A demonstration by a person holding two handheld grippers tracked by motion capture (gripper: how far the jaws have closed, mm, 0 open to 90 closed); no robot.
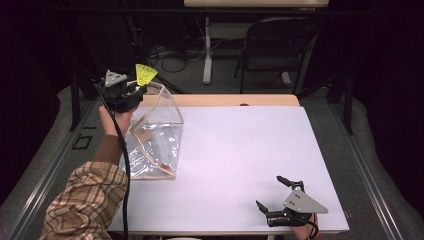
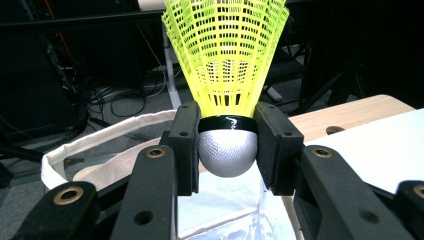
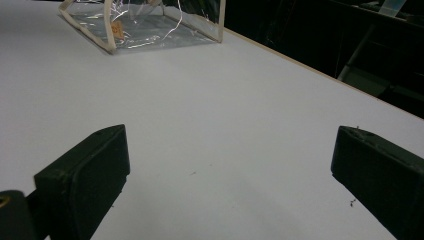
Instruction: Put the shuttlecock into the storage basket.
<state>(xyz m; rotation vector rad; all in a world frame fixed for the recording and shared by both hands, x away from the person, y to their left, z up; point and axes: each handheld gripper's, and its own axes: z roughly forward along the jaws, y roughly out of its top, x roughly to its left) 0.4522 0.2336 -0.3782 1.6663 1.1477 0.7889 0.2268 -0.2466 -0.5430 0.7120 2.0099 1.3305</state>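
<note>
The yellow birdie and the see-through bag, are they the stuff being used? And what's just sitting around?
Part of the job:
- yellow shuttlecock, gripped at its cork by the left gripper
- clear bag with the cream trim, standing open beneath it

Just around:
- right gripper, open, resting at the table's near edge
- folding chair behind the table
- floor cables

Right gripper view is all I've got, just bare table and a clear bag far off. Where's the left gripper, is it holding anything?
Observer: The left gripper is shut on a yellow shuttlecock, pads clamped on its black-banded silver cork.
Operator: Which way up is it?
Observer: In the left gripper view the skirt points away from the jaws, cork toward the camera.
Operator: Where is it relative to the bag?
Observer: In the high view it is held above the clear bag's open top, at the table's left side.
</note>
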